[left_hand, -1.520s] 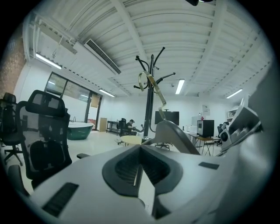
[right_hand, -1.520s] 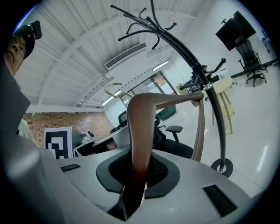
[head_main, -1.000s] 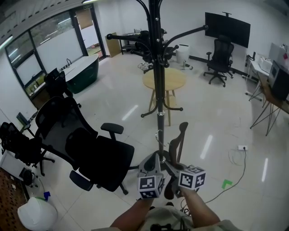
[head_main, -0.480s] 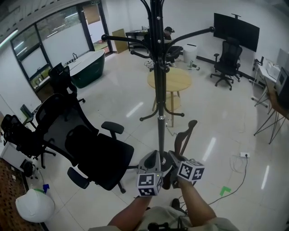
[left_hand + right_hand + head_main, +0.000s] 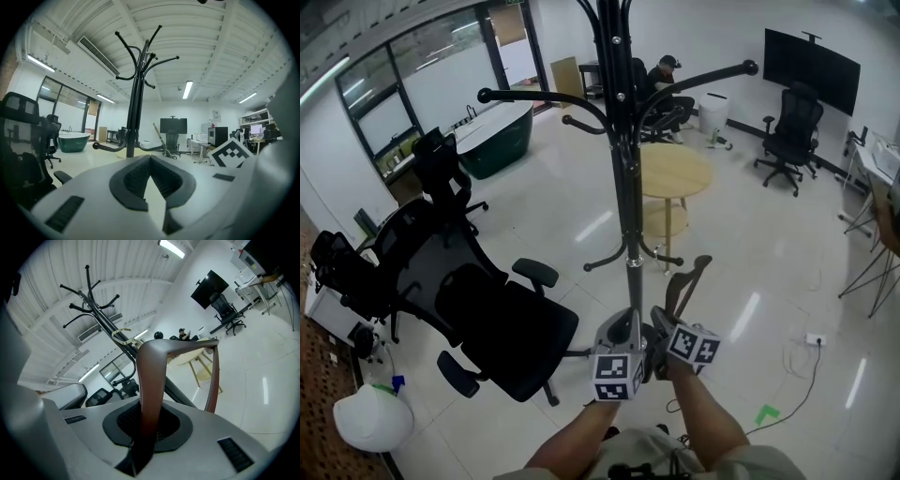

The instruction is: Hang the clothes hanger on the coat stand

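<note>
at the foot of the black coat stand [image 5: 623, 187], in the head view, two forearms reach forward and hold the left tool [image 5: 628, 321] and the right tool [image 5: 660, 319] side by side, close to the pole's lower part. the brown clothes hanger [image 5: 686, 281] rises from the right tool, just to the right of the pole and apart from it, well below the stand's curved arms. a black office chair [image 5: 487, 319] stands on the pale floor [image 5: 769, 234] to the left of the stand, and a round wooden table [image 5: 675, 173] stands beyond the pole.

in the left gripper view, the left tool's dark pads meet at their tips with nothing between them. the coat stand rises straight ahead, its hooks spread under the white ceiling. the right tool's marker cube shows at the right edge.

in the right gripper view, the right tool's jaws are pressed tight on one arm of the clothes hanger. the wood climbs from the pads, bends at the top and runs right to a thin ridged bar. the coat stand leans across the background at the left, behind the hanger, not touching it.
</note>
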A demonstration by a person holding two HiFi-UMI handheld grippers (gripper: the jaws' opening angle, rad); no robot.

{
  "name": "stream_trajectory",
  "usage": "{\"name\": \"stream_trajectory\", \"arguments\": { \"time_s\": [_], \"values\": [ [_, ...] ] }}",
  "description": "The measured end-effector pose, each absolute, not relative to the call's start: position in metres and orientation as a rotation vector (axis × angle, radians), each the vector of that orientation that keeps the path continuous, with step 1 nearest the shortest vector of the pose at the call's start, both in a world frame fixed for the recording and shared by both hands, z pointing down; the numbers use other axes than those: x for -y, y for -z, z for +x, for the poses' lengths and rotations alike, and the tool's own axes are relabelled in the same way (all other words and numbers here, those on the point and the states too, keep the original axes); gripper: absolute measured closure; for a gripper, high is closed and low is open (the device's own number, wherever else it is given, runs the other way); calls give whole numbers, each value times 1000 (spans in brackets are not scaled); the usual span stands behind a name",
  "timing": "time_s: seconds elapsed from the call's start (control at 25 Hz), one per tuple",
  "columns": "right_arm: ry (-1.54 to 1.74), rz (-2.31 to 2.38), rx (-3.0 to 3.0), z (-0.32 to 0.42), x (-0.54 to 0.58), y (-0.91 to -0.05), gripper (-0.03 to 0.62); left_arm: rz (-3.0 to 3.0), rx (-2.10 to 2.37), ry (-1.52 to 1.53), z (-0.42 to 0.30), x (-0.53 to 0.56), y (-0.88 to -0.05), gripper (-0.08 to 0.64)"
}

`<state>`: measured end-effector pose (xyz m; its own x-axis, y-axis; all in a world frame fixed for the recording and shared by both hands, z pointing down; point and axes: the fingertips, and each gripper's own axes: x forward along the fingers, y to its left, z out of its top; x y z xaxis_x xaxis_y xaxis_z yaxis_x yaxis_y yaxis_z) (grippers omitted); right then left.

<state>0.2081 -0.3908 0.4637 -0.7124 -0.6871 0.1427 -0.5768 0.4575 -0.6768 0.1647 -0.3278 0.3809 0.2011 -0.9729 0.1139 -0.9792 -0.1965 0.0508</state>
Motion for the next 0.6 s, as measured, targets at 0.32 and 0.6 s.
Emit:
{"name": "stream_trajectory", "arguments": {
  "time_s": [0.32,0.6],
  "values": [
    [1162,-1159,-2481,185,448,-493,575,2354,1883,-122,150,403,-386,551],
    [1183,-1195,-2419,180,481,-516,574,2346,1828,-152,152,439,-408,551]
  ]
}}
